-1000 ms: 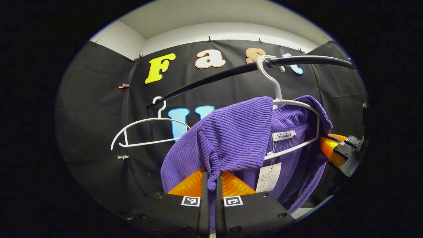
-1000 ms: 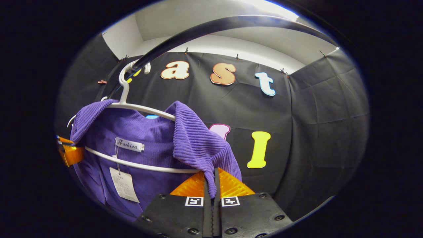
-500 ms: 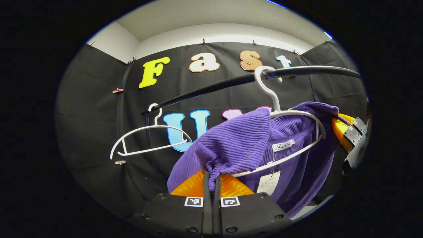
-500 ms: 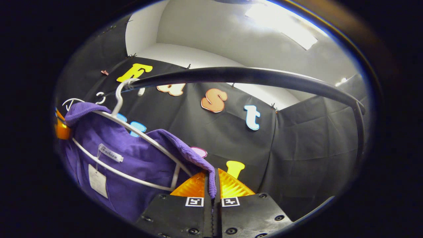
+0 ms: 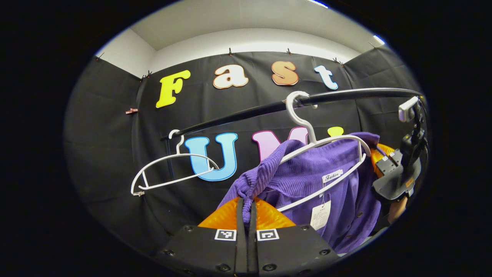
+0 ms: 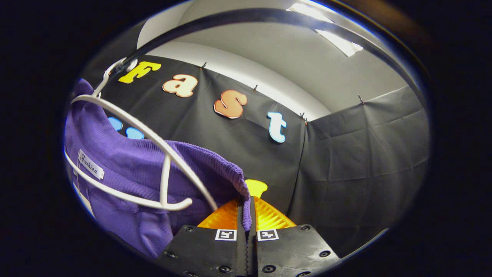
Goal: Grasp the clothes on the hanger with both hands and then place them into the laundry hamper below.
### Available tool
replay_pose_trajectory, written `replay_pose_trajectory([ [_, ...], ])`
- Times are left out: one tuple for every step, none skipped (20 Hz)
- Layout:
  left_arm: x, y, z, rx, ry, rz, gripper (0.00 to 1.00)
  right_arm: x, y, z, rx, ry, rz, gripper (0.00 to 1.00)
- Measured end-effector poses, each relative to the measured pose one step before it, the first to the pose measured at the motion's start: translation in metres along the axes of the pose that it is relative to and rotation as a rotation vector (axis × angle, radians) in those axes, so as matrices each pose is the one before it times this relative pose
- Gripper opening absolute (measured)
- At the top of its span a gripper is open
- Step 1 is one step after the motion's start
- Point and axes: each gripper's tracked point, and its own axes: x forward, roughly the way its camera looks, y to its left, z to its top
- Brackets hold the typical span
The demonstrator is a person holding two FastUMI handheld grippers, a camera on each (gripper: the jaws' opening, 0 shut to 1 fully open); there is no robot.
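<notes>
**Both grippers clamped on the purple top at the rail**

In the left gripper view, the left gripper (image 5: 246,209) has its two orange fingers (image 5: 225,215) pressed together on a bunched fold of the purple top (image 5: 307,181), pinching the ribbed shoulder fabric just below the near end of the white hanger (image 5: 326,154). That fold sits below the hanger's arm, with the arm bare above it. The rest of the top drapes from the hanger's far side and hangs down behind its lower bar, with a neck label (image 5: 332,176) and a paper tag (image 5: 320,214) showing inside the collar. The hanger's hook is over the black rail (image 5: 346,96), near the rail's right end. A second, empty hanger (image 5: 169,173) hangs at the rail's left end, well apart from the first. At the right edge of this view the right gripper (image 5: 378,159) holds the other shoulder of the top; a hand shows below it.

In the right gripper view, the right gripper (image 6: 246,213) is closed on the top (image 6: 127,165), its orange fingers (image 6: 269,217) squeezing a strip of ribbed fabric between them. The hanger (image 6: 161,169) lies to the left, tilted, its end bare and curling just beside the fingers, with the fabric pulled off that end. The rail (image 6: 250,17) arcs overhead along the top of the view.
</notes>
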Motion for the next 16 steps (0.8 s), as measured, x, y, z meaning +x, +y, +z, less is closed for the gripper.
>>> replay_pose_trajectory([
  [0.0012, -0.00273, -0.00171, 0.00147, 0.00533, -0.00521, 0.05, -0.00202, 0.00809, -0.01626, 0.01173, 0.03358, 0.01651, 0.05],
  [0.00058, -0.00263, -0.00275, 0.00078, 0.0043, -0.00351, 0.05, -0.00386, 0.01007, -0.01549, 0.01638, 0.03843, 0.02191, 0.05],
  [0.00136, 0.00015, -0.00126, 0.00072, 0.00418, -0.00135, 0.05, -0.00501, 0.01202, -0.01395, 0.01144, 0.03561, 0.02566, 0.05],
  [0.00027, 0.00213, -0.00137, -0.00093, 0.00275, -0.00055, 0.06, -0.00538, 0.01098, -0.009, 0.01195, 0.02862, 0.03063, 0.05],
  [0.00097, 0.00342, 0.00033, -0.00301, -0.00056, 0.00268, 0.05, -0.0066, 0.01298, -0.00672, 0.01305, 0.01878, 0.0335, 0.06],
  [0.00107, 0.00536, -0.0005, -0.00368, -0.00371, 0.00766, 0.06, -0.01019, 0.01221, -0.00242, 0.00831, 0.00312, 0.03137, 0.05],
  [0.00133, 0.00764, -0.00006, 0.00018, -0.00312, 0.01318, 0.06, -0.00834, 0.01218, 0.00179, 0.0057, -0.00096, 0.02896, 0.05],
  [0.00142, 0.00806, -0.00294, 0.0051, 0.00389, 0.01346, 0.05, -0.00665, 0.01234, 0.00669, 0.01238, -0.00554, 0.03289, 0.05],
  [-0.00039, 0.00839, -0.00172, 0.01243, 0.00078, 0.017, 0.05, -0.00633, 0.01229, 0.00899, 0.01724, -0.00905, 0.03188, 0.05],
  [-0.00188, 0.01098, -0.0052, 0.0122, 0.00844, 0.01917, 0.05, -0.00342, 0.00996, 0.01073, 0.00989, -0.01203, 0.03016, 0.05],
  [-0.00084, 0.0075, -0.00356, -0.00157, 0.00489, 0.00725, 0.05, -0.00665, 0.01137, 0.00846, 0.00849, -0.00989, 0.02786, 0.05],
  [-0.00131, 0.00632, 0.0026, -0.00499, -0.01022, 0.00739, 0.06, -0.00438, 0.00792, 0.00703, 0.00587, -0.01316, 0.02188, 0.05],
  [-0.00019, 0.00419, 0.00293, 0.00267, -0.00598, 0.00595, 0.05, -0.00486, 0.00869, 0.00723, 0.00911, -0.0102, 0.02277, 0.05],
  [-0.00018, 0.00435, -0.00065, 0.00841, -0.00068, 0.01081, 0.05, -0.0044, 0.00838, 0.00604, 0.00841, -0.0063, 0.02135, 0.05],
  [-0.00053, 0.00235, -0.00206, -0.00106, 0.00512, 0.00316, 0.05, -0.00538, 0.00866, 0.00583, 0.00464, -0.00647, 0.01921, 0.05],
  [-0.00276, 0.00015, -0.00267, -0.01528, -0.0007, -0.00093, 0.05, -0.00607, 0.00525, 0.00608, -0.00014, -0.00757, 0.01836, 0.05],
])
